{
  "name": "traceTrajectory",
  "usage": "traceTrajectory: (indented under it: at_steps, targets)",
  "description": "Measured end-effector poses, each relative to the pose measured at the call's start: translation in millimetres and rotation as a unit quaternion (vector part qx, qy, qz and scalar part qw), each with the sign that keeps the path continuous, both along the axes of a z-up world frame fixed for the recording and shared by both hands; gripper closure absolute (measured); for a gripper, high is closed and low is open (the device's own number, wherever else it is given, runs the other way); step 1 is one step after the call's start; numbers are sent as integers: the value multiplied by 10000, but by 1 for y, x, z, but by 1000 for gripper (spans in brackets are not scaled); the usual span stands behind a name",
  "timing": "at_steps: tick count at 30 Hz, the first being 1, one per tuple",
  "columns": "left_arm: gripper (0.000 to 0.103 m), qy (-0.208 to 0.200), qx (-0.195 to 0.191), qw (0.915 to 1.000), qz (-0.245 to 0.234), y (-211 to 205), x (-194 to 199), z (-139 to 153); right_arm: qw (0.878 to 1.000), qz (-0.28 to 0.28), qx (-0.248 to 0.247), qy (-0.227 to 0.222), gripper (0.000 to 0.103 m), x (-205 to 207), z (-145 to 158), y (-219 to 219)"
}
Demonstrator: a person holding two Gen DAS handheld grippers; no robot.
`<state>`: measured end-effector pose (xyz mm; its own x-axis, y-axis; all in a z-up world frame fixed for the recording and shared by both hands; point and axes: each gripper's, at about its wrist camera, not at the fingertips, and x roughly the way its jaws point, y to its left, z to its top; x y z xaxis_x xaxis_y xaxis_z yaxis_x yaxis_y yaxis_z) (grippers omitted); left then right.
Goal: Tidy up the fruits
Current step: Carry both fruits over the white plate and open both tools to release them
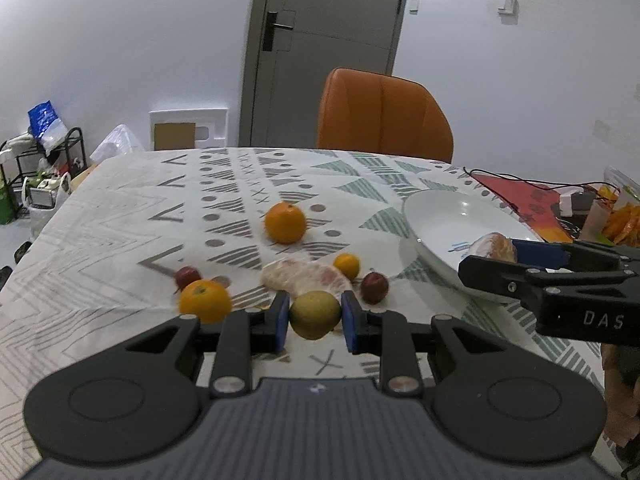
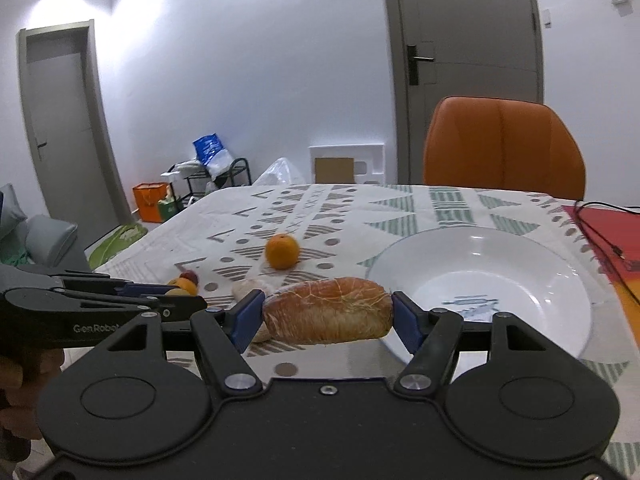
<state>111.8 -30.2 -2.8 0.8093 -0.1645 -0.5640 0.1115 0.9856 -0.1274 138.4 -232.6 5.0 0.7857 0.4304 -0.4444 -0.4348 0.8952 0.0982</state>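
My left gripper (image 1: 315, 322) is shut on a yellow-green round fruit (image 1: 315, 312), its blue pads pressing both sides low over the patterned cloth. Around it lie two oranges (image 1: 285, 222) (image 1: 205, 304), a small orange (image 1: 346, 266), two small red fruits (image 1: 375, 287) (image 1: 188, 276) and a peeled pomelo piece (image 1: 306, 278). My right gripper (image 2: 326, 320) is shut on a pomelo segment (image 2: 326, 312), held just left of the white plate (image 2: 500, 264). From the left wrist view, that segment (image 1: 493, 245) hangs over the near rim of the plate (image 1: 440, 216), which holds no fruit.
An orange chair (image 1: 384, 114) stands at the table's far side. At the table's right edge are a red mat (image 1: 520, 196), a black cable (image 2: 600, 232) and packets (image 1: 624, 220). A person's hand (image 2: 16, 372) holds the left gripper (image 2: 180, 296).
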Motion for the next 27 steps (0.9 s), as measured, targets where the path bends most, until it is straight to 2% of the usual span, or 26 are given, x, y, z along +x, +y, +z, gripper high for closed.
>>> traceTrajectory:
  at_steps: [12,27]
  targets:
    - [77,-70,102,9995,-277,-41,11,5,9987,-486,144,26,38,4,-11,-49]
    - [77,-89,171,9984,-541,-78,31,4,9957,-917,-97,-9,38,13,-23,-84]
